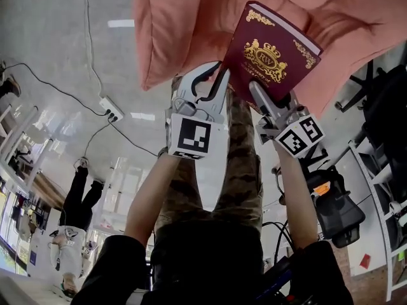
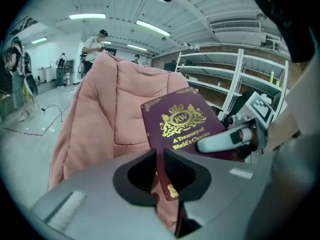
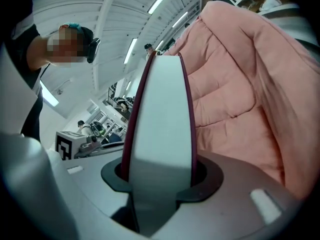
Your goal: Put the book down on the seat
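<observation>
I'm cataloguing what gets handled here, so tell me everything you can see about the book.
The book is a maroon hardcover with a gold crowned RW crest, gold corner ornaments, the title A Treasury of World's Classics and a pale page block. It is tilted and held up in front of the pink cushioned seat, not laid on it. The left gripper pinches its lower corner, seemingly just the cover. The right gripper clamps its full thickness.
</observation>
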Action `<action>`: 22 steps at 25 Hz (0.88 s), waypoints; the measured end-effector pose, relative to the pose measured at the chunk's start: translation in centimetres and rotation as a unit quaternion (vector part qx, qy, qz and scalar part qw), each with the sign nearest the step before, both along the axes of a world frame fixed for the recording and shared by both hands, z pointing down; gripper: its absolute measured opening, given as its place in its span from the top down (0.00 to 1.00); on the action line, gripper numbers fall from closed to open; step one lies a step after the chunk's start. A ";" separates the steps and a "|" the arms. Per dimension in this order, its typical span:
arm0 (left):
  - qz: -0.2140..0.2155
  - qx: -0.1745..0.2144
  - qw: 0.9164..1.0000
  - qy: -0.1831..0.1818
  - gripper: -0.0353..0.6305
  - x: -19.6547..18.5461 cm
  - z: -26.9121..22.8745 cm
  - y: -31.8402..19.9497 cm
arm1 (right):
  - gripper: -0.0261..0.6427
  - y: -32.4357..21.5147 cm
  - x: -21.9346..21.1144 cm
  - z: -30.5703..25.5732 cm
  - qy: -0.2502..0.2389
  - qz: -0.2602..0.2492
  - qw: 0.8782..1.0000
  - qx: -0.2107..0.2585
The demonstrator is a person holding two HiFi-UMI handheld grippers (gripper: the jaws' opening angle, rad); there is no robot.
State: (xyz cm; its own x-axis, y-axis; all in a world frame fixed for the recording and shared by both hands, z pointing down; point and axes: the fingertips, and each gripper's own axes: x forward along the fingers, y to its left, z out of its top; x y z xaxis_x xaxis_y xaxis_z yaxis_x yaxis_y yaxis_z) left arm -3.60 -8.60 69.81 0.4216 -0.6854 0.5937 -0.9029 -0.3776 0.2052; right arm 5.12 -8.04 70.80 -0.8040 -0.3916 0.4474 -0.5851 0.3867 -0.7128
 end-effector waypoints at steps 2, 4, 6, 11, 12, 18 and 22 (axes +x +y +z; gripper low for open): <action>0.002 -0.008 1.000 0.005 0.88 -1.3 0.8 -0.2 | 0.63 -1.7 -1.5 1.8 0.003 -0.013 1.000 0.005; 0.001 -0.012 1.000 0.010 0.88 -2.1 1.2 -0.8 | 0.63 -3.8 -2.6 3.5 0.010 -0.026 1.000 0.012; 0.002 -0.016 1.000 0.013 0.88 -2.2 1.3 -1.2 | 0.62 -5.8 -3.2 4.9 0.017 -0.035 0.999 0.014; -0.001 -0.022 1.000 0.013 0.88 -2.7 2.0 -2.6 | 0.62 -10.7 -4.7 8.4 0.036 -0.063 0.997 0.013; -0.004 -0.022 1.000 0.013 0.88 -2.9 2.1 -3.1 | 0.62 -11.6 -5.0 9.1 0.038 -0.067 0.997 0.011; -0.018 -0.016 1.000 0.014 0.88 -2.4 2.7 -5.2 | 0.62 -14.1 -3.3 13.9 0.089 -0.070 0.993 -0.019; -0.023 -0.013 0.999 0.024 0.89 -3.0 3.3 -6.1 | 0.62 -14.6 -1.9 17.1 0.159 -0.104 0.982 -0.016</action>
State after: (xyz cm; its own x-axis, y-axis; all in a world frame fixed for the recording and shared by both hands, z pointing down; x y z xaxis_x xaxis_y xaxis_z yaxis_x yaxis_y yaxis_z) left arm -6.61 -14.67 73.08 0.4179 -0.6896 0.5914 -0.9083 -0.3295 0.2576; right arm 3.22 -22.60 87.95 -0.6821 -0.2156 0.6988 -0.6914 0.5012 -0.5202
